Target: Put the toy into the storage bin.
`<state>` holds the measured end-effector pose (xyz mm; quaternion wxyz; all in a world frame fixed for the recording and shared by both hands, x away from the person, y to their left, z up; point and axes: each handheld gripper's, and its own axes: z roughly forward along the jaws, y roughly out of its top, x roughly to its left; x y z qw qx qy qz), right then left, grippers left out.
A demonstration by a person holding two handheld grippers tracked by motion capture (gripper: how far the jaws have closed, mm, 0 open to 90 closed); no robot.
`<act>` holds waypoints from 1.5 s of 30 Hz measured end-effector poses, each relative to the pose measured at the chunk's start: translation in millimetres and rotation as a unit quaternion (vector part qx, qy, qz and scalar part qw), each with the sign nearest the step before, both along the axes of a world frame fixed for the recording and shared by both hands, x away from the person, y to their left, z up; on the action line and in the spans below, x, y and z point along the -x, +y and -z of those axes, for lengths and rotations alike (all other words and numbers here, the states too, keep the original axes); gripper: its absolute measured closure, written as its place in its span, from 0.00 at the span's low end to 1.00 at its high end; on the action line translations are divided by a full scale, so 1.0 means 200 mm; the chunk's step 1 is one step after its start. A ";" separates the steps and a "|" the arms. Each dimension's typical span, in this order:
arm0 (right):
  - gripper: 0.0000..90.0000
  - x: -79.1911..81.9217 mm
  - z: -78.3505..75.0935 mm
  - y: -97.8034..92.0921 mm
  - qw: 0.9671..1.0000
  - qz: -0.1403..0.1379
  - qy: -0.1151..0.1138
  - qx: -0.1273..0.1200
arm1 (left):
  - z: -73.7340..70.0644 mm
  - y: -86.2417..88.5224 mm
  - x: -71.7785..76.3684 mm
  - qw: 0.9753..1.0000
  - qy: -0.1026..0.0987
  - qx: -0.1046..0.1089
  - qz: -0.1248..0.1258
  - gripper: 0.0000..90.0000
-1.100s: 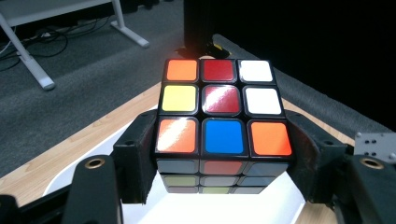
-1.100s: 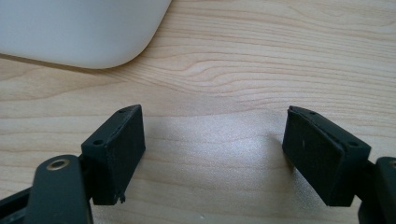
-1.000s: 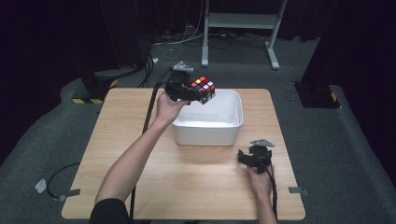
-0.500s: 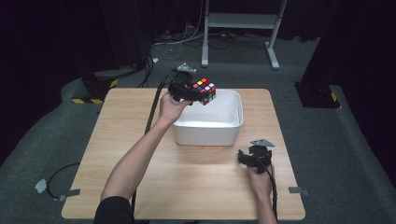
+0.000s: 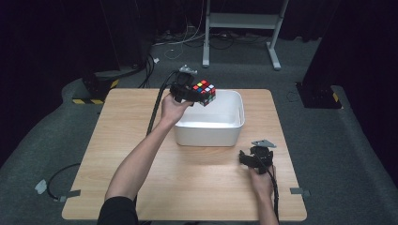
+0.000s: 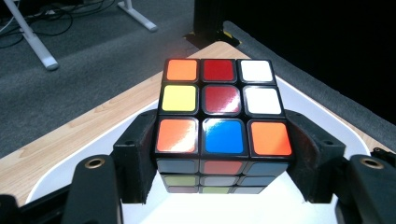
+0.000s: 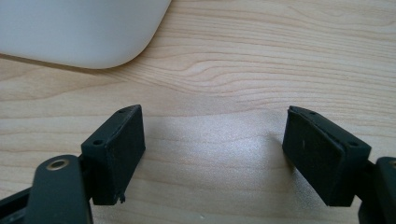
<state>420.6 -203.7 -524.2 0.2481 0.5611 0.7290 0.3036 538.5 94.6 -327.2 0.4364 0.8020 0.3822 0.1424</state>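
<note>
Left tongs [image 5: 199, 96] clenched on the puzzle cube [image 6: 223, 112], pads on two opposite side faces, cube held level. It hangs over the near-left corner of the white tub [image 5: 234, 136], above the rim, not inside. Drop looks like the next move: the tub floor is straight below, so lower or release there. Right tongs [image 7: 212, 154] released, jaws wide apart, empty, low over the bench [image 5: 141, 187] just right of the tub's front. No legible writing.
</note>
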 end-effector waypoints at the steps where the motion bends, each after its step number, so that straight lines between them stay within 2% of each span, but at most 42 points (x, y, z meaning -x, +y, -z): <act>1: 0.23 0.00 0.00 0.00 1.000 0.001 0.000 -0.001 | 0.00 0.00 0.00 1.000 0.000 -0.001 0.000 0.38; 10: 0.23 0.00 0.00 0.00 1.000 0.000 0.000 0.000 | 0.05 -0.03 -0.02 1.000 0.002 -0.015 -0.003 0.38; 17: 0.23 0.00 0.00 0.00 1.000 0.000 0.001 0.000 | 0.08 -0.03 -0.04 1.000 0.010 -0.018 -0.012 0.38; 37: 0.23 0.00 0.00 0.00 1.000 0.001 0.001 -0.001 | 0.15 -0.05 -0.08 0.999 0.027 -0.035 -0.018 0.38; 45: 0.23 0.00 0.00 0.00 1.000 0.000 0.001 -0.001 | 0.20 -0.06 -0.09 0.998 0.030 -0.057 -0.026 0.38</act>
